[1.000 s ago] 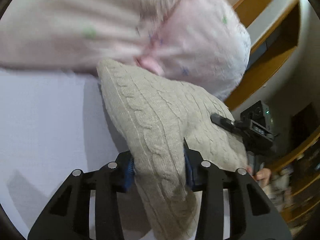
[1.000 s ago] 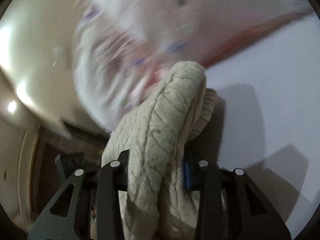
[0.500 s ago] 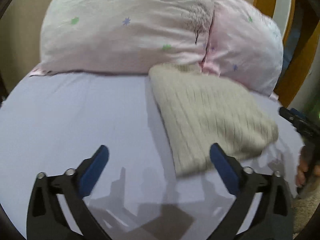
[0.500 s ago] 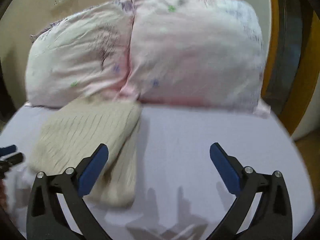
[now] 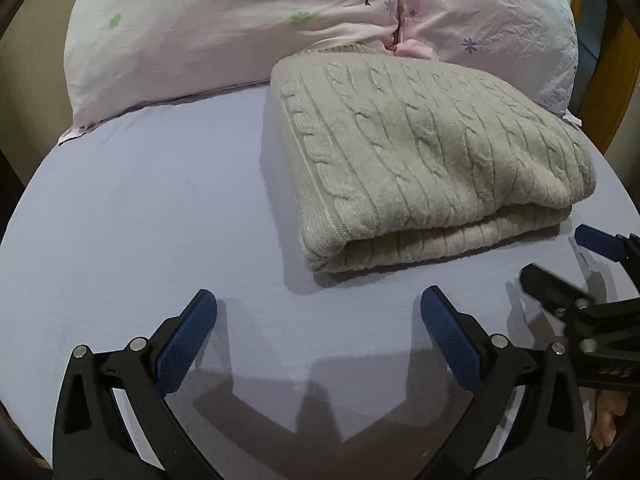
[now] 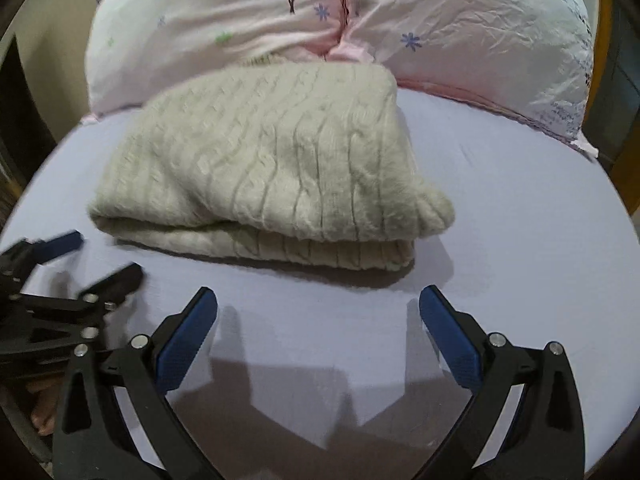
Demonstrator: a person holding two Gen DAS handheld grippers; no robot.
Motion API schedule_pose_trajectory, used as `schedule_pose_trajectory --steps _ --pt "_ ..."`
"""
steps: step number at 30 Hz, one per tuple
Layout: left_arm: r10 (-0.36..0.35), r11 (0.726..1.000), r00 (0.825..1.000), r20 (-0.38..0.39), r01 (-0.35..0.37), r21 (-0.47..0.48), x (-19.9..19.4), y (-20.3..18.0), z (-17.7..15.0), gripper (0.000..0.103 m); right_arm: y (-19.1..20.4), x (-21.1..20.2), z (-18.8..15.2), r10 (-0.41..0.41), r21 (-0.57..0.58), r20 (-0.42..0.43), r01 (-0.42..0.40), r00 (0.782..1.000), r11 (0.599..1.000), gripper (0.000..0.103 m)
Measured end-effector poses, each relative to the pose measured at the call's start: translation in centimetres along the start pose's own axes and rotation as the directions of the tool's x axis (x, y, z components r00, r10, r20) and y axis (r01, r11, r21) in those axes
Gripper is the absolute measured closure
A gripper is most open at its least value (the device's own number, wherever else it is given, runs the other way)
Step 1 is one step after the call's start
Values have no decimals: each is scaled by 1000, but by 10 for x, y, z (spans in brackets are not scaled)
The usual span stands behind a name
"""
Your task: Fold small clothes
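A beige cable-knit sweater [image 5: 432,160] lies folded flat on the lilac bedsheet [image 5: 140,200], its far edge against the pillows. It also shows in the right wrist view [image 6: 272,176]. My left gripper [image 5: 318,336] is open and empty, just short of the sweater's near edge. My right gripper [image 6: 318,336] is open and empty, also just short of the near edge. The right gripper also shows at the right edge of the left wrist view [image 5: 560,268], open. The left gripper also shows at the left edge of the right wrist view [image 6: 92,260], open.
Two pink flowered pillows [image 5: 240,28] [image 5: 500,20] stand at the head of the bed behind the sweater. A wooden frame [image 5: 616,72] rises at the right. The sheet [image 6: 520,240] lies flat to the right of the sweater.
Both grippers let go of the sweater, opened wide and drew back toward me. The sweater dropped from hanging in the air to lying folded on the sheet.
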State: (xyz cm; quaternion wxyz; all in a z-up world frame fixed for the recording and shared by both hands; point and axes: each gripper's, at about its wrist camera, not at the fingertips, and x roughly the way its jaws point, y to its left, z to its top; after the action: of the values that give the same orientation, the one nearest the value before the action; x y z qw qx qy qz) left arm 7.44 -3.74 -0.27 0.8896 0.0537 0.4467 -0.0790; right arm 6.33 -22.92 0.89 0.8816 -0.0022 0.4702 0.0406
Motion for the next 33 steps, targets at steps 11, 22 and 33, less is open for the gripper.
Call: schedule_pose_trajectory --steps 11,22,33 --pt "5 1000 1000 3 -5 -3 1 0 0 1 5 3 -8 -15 0 -5 15 1000 1000 2" --pt "3 1000 1000 1 -3 -2 1 -1 0 1 4 4 -6 -20 4 -7 20 1000 1000 2" --pt "1 1000 1000 1 -1 -1 1 -2 -1 1 4 5 -6 -20 4 -7 20 1000 1000 2"
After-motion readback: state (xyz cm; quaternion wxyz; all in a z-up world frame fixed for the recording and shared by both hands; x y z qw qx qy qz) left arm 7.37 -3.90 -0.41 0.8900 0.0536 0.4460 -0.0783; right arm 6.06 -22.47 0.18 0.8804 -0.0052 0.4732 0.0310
